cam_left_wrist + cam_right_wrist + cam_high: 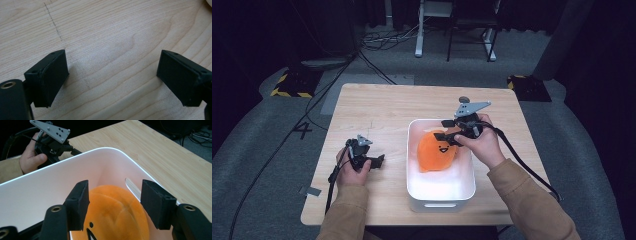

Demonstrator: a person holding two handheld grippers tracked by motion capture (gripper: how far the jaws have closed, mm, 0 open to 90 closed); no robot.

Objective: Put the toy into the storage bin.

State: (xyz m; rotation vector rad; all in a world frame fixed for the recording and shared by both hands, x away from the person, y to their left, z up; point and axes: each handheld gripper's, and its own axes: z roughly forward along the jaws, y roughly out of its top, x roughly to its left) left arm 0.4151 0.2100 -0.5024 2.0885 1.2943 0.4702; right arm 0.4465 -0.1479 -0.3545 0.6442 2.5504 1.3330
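1. Orange plush toy [436, 150], soft and rounded with a small black smiling face stitched on it, lies inside a white rectangular plastic bin [441, 197], in the half of the bin farther from the person.
2. That bin stands on a light wooden table [377, 107], right of the table's middle in the high view, with a slot handle in its near wall.
3. The right gripper [113, 203] hangs over the far part of the bin, its black jaws standing apart above the toy; in the right gripper view the orange plush [117, 218] shows between and below them, and the pads do not press on it.
4. The right hand [479, 142] holds this gripper just above the bin's right rim, and a grey three-cornered plate sits on top of it.
5. The left gripper [112, 77] rests low over bare wood, left of the bin and apart from it; its jaws are spread wide with nothing between them.
6. The left hand [349, 167] grasps that gripper near the table's left front part, and a black cable trails back from it along the tan sleeve [343, 215].
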